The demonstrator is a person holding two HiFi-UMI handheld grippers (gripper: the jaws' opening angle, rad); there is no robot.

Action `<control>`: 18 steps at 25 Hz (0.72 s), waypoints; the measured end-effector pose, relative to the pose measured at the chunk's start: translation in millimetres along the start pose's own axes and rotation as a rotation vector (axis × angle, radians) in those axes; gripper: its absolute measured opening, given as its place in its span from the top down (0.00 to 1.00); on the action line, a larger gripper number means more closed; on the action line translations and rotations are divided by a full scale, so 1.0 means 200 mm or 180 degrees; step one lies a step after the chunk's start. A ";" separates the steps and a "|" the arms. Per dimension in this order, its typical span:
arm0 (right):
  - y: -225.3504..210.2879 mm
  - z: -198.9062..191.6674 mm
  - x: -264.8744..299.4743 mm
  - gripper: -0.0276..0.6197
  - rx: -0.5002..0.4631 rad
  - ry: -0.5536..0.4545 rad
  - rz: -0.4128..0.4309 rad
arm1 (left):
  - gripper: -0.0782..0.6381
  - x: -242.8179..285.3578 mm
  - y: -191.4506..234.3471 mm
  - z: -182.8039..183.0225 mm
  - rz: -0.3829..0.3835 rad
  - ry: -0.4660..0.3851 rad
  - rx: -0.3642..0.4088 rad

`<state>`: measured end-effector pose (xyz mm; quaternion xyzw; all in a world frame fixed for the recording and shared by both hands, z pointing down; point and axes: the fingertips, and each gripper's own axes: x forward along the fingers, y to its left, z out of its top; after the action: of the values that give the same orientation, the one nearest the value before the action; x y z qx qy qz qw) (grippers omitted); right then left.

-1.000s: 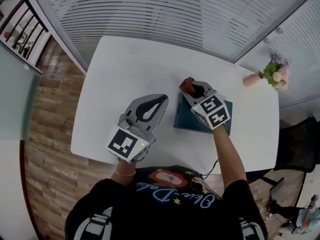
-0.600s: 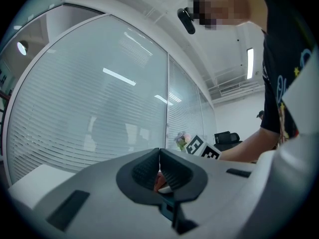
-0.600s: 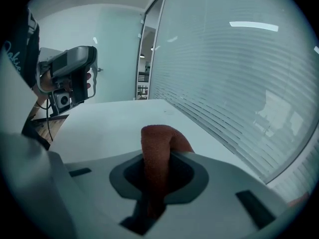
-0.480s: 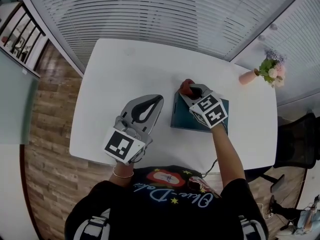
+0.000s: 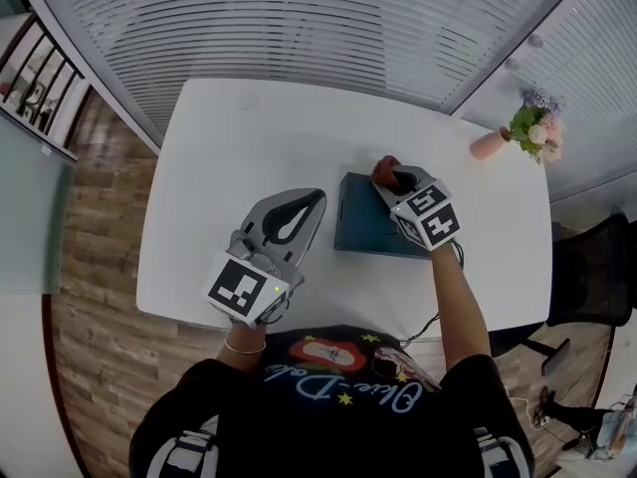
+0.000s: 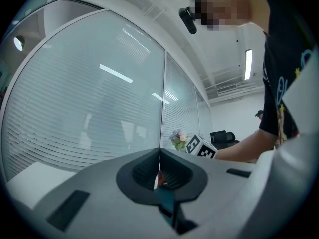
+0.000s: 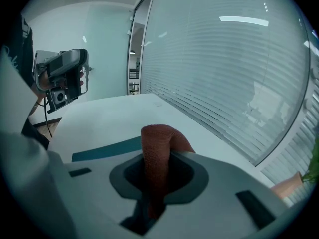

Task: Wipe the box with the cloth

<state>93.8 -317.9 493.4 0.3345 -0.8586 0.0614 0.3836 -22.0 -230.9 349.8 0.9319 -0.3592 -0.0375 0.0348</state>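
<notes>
A flat dark teal box (image 5: 368,225) lies on the white table (image 5: 249,137), right of centre. My right gripper (image 5: 395,175) is shut on a red-brown cloth (image 5: 384,168) and holds it at the box's far edge. In the right gripper view the cloth (image 7: 155,153) sticks up between the jaws, with the box (image 7: 107,149) just beyond. My left gripper (image 5: 309,201) rests on the table left of the box, its jaws shut with nothing between them; in the left gripper view its tips (image 6: 159,153) meet.
A pink vase with flowers (image 5: 526,131) stands at the table's far right corner. Blinds cover glass walls beyond the table's far edge. A dark office chair (image 5: 597,287) stands to the right. Wood floor shows on the left.
My right gripper has carried the cloth to the right along the box's far edge, uncovering the box's left part. The left gripper has stayed in place.
</notes>
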 end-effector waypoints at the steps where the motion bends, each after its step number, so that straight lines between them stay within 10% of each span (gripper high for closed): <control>1: -0.01 -0.01 -0.01 0.87 0.0020 0.0008 -0.0017 | 0.88 0.00 0.00 0.00 0.0000 0.0000 0.0009; 18: -0.26 -0.29 -0.21 0.87 0.0490 0.0142 -0.0486 | 0.88 -0.02 -0.02 0.01 0.0001 0.0020 0.0038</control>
<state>182.7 -314.8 496.3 0.4259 -0.8146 0.1051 0.3794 -22.2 -225.9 348.0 0.9321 -0.3595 -0.0323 0.0304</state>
